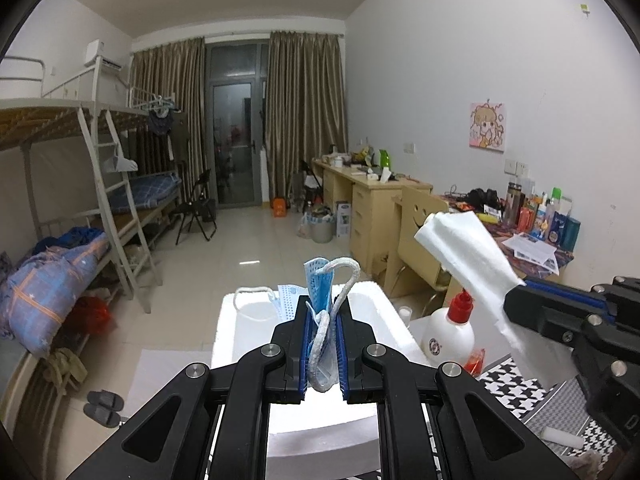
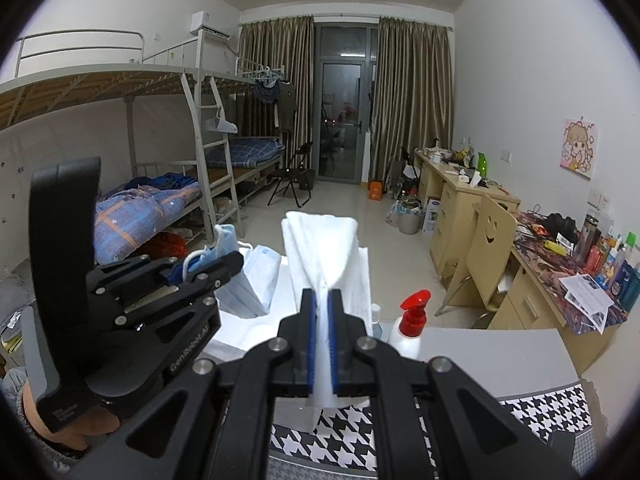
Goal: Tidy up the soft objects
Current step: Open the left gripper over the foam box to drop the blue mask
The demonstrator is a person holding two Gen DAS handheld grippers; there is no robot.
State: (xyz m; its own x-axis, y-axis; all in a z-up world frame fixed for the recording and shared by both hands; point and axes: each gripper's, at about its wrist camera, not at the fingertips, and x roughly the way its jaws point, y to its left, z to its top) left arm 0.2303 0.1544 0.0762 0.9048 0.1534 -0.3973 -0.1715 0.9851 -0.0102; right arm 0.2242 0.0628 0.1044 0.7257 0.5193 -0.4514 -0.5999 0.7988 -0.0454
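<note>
We are carrying two soft things at once over the white foam box (image 1: 384, 312), and the likeliest slip is with the blue face mask (image 1: 318, 280): the left tool (image 1: 323, 344) is pinching only a bunched fold and a loop of its ear cord, so the mask could slide free or the cord could be catching on a pad when we let go, dragging it out past the box edge. The white tissue (image 2: 320, 248) in the right tool (image 2: 323, 336) is fanning out loosely above the pads and could be tearing or drifting onto the houndstooth-covered bench (image 2: 540, 412) near the red-capped spray bottle (image 2: 412, 320). Both tools are clamped nearly shut, the left one gripping the mask and the right one gripping the tissue, each thing lifted clear of the surface. Another mask (image 2: 256, 280) is already lying in the box, seemingly propped against its wall, though the glare inside is making that hard to judge
</note>
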